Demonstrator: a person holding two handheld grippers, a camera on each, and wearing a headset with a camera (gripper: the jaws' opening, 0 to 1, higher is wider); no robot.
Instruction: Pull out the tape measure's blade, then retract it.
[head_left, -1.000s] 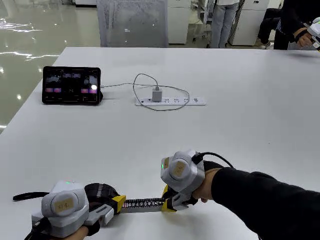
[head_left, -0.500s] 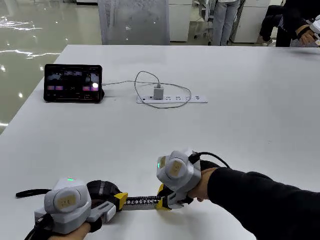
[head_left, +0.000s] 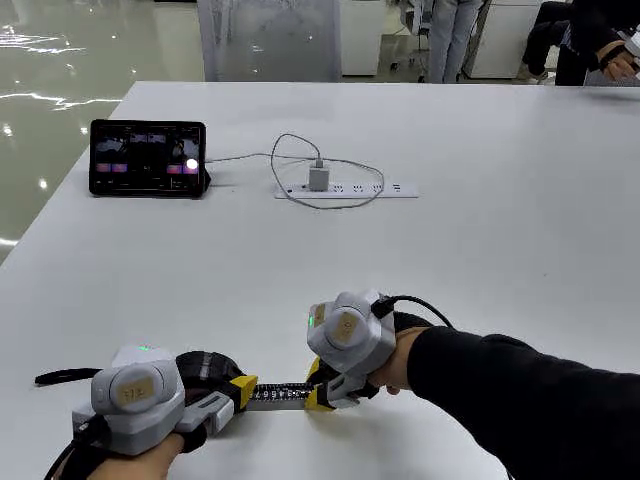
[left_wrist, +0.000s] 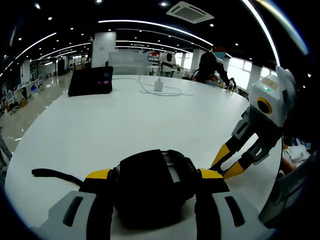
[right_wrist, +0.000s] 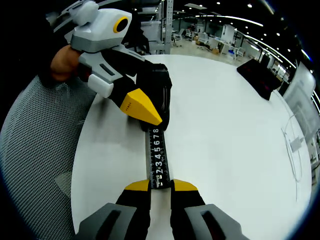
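Note:
My left gripper (head_left: 222, 385) is shut on the black tape measure case (head_left: 200, 365), which rests on the white table (head_left: 450, 240) near the front edge. In the left gripper view the case (left_wrist: 152, 185) sits between the yellow-tipped jaws. A short length of blade (head_left: 280, 393) runs right from the case to my right gripper (head_left: 315, 393). In the right gripper view that gripper (right_wrist: 160, 186) is shut on the blade's end, and the blade (right_wrist: 157, 155) shows printed numbers up to the case (right_wrist: 157, 92).
A dark tablet (head_left: 148, 157) stands at the back left, and beside it a white power strip (head_left: 345, 188) with a charger and looped cable. A black strap (head_left: 60, 377) trails left from the case. People stand beyond the far edge. A mesh chair (right_wrist: 35, 165) is by the table's near side.
The right gripper has moved left toward the case, and the exposed blade between the two grippers is shorter. The head camera has tilted a little.

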